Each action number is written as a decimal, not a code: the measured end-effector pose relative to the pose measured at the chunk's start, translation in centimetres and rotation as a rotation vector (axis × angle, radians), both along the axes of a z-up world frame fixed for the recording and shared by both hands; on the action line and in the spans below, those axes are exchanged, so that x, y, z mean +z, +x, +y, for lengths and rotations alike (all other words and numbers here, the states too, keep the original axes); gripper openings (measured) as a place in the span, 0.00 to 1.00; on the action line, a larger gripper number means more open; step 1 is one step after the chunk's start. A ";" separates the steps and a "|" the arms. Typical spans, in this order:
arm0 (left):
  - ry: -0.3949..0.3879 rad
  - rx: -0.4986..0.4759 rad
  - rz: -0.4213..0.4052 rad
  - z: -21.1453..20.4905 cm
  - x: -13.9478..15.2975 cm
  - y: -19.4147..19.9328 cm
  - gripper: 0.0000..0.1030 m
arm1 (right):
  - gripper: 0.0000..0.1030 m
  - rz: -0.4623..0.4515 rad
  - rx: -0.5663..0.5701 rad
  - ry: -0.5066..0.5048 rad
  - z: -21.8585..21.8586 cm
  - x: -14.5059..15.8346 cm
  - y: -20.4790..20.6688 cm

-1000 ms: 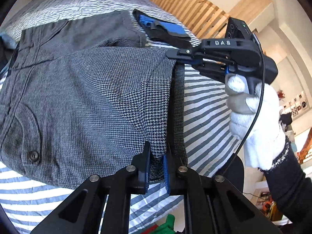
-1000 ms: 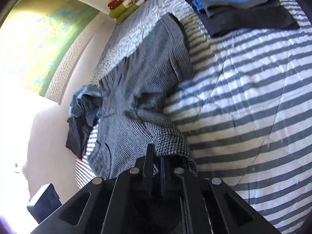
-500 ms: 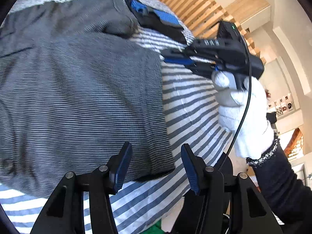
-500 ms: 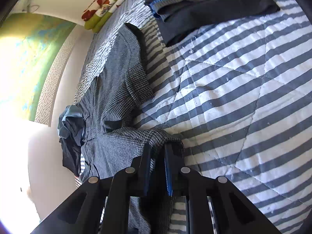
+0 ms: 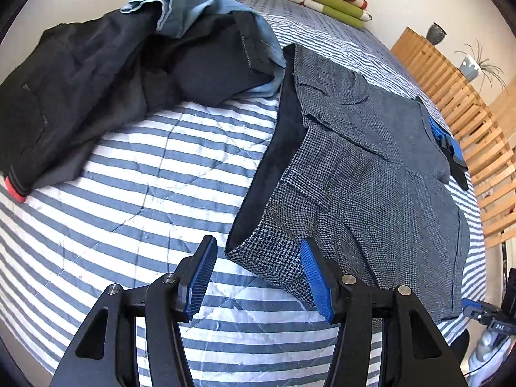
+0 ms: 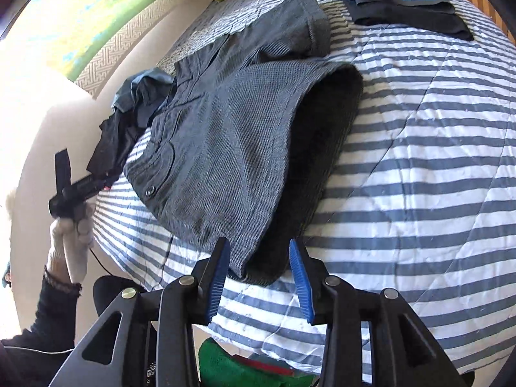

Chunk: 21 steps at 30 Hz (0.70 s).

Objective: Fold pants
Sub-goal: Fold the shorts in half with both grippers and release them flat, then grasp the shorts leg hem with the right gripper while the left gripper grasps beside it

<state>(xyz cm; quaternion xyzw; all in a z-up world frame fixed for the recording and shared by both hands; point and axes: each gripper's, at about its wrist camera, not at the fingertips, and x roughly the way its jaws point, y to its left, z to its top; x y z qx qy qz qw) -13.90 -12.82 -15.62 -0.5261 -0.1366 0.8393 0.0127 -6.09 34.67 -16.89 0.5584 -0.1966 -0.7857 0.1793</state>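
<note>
The grey houndstooth pants point(image 5: 371, 167) lie folded over on the striped bed point(image 5: 145, 167), with a dark inner edge along their left side. My left gripper point(image 5: 256, 264) is open, and the near corner of the pants lies just ahead between its blue pads. In the right wrist view the pants point(image 6: 225, 135) show a pocket button, and their rounded fold faces right. My right gripper point(image 6: 259, 261) is open too, with the lower end of the fold between its fingertips. Neither holds cloth. A gloved hand holds the left gripper point(image 6: 82, 174) at the far left.
A loose heap of dark and light-blue clothes point(image 5: 96, 64) lies left of the pants. A folded dark and blue stack point(image 6: 403, 3) sits at the far right of the bed. Green cloth point(image 6: 232, 364) lies below the bed edge. A slatted wooden headboard point(image 5: 451, 96) borders the bed.
Both grippers let go of the pant legs and opened, the left first. The folded-over legs now rest on the pants. The left gripper swung round to the near corner.
</note>
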 end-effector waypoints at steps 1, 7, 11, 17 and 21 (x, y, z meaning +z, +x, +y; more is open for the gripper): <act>-0.011 -0.012 0.006 0.2 -0.1 -0.2 0.56 | 0.34 -0.007 0.012 0.010 -0.8 -0.3 0.3; -0.117 0.008 -0.078 1.6 -3.3 -0.7 0.15 | 0.34 -0.052 0.048 0.074 -3.8 -2.1 0.6; -0.205 -0.056 -0.083 3.3 -3.7 -0.2 0.21 | 0.34 -0.053 0.075 0.158 -4.7 -2.2 0.4; -0.177 -0.088 0.047 2.1 0.3 1.9 0.44 | 0.34 0.072 0.109 0.237 -5.0 1.2 2.9; -0.217 -0.200 0.041 2.6 0.4 3.1 0.56 | 0.39 0.138 0.208 0.305 -6.8 1.5 4.6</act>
